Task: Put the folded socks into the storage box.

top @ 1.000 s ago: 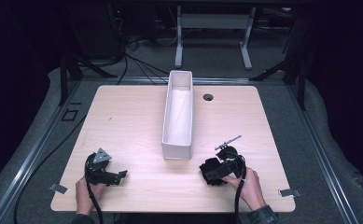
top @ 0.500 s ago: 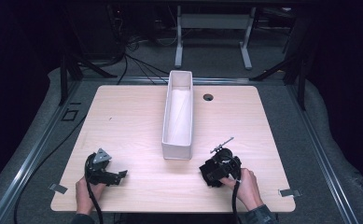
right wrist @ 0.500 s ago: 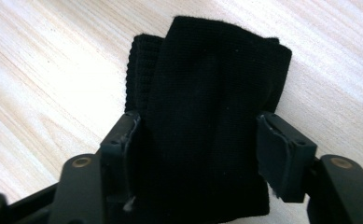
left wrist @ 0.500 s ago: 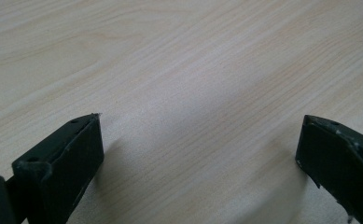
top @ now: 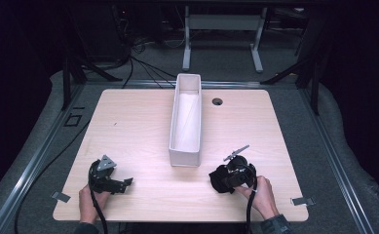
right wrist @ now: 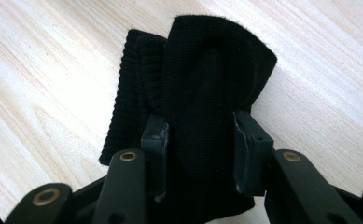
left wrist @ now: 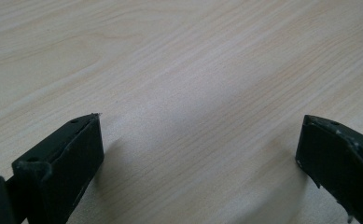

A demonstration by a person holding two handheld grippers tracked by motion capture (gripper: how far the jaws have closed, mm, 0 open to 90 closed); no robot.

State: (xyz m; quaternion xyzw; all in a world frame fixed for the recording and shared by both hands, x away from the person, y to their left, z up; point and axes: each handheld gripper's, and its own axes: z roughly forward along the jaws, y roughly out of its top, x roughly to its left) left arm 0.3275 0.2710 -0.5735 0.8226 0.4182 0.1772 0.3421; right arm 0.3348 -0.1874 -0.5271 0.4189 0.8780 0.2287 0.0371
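Gripping a folded black sock (right wrist: 202, 88) low over the near right tabletop (top: 138, 122), the right gripper (top: 233, 176) seems mid-pickup; the left gripper (left wrist: 200, 154) rests wide and empty. Next, probably lifting it toward the white bin (top: 173, 127).

Pale wooden table (top: 138, 126) with white bin (top: 186, 122), black cloth (top: 219, 181).
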